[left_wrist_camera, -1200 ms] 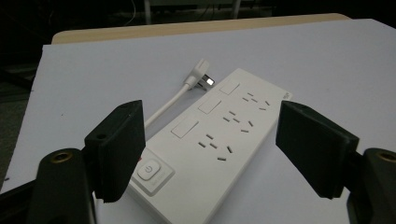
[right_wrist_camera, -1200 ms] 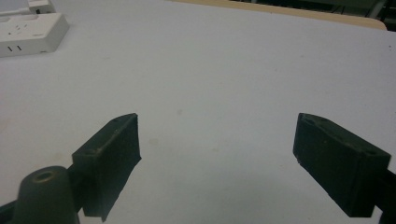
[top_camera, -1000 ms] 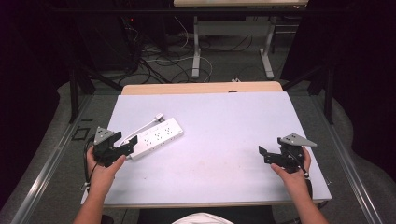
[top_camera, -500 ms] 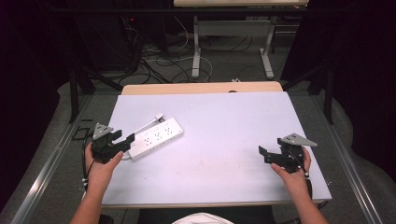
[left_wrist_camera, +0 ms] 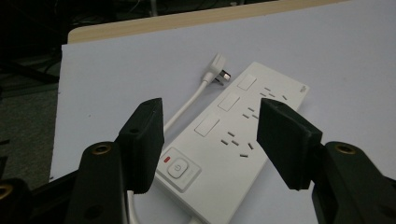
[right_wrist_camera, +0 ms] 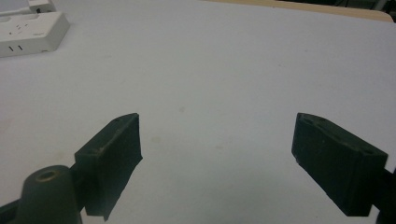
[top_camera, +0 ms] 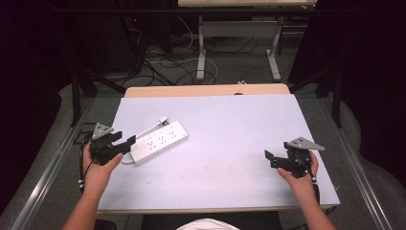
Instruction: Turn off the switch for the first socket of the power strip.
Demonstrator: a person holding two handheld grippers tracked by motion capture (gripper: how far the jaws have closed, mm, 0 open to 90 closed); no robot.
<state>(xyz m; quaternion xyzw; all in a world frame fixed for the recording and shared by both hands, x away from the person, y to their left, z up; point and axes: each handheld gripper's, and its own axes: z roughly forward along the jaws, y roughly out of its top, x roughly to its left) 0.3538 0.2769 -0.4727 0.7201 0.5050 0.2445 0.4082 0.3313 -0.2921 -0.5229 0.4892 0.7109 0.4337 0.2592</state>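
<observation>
A white power strip [top_camera: 160, 142] lies at an angle on the left part of the pale table [top_camera: 230, 124], its cord and plug [top_camera: 162, 120] beside it. My left gripper [top_camera: 125, 142] is open at the strip's near end, the jaws held just short of it. In the left gripper view the strip [left_wrist_camera: 243, 135] with its round switch [left_wrist_camera: 178, 168] sits between and beyond the spread jaws [left_wrist_camera: 212, 140], and the plug [left_wrist_camera: 217, 74] lies farther off. My right gripper [top_camera: 269, 157] is open over bare table at the right, with nothing between its jaws [right_wrist_camera: 219, 158].
A wooden strip [top_camera: 206, 90] runs along the table's far edge. Behind it, table legs [top_camera: 201, 52] and loose cables [top_camera: 163, 57] stand on the floor. Metal rails [top_camera: 52, 163] run along both sides. A corner of the power strip [right_wrist_camera: 32, 30] shows in the right gripper view.
My left gripper has drawn back a little toward the table's left edge, away from the power strip's end. The right gripper has stayed put.
</observation>
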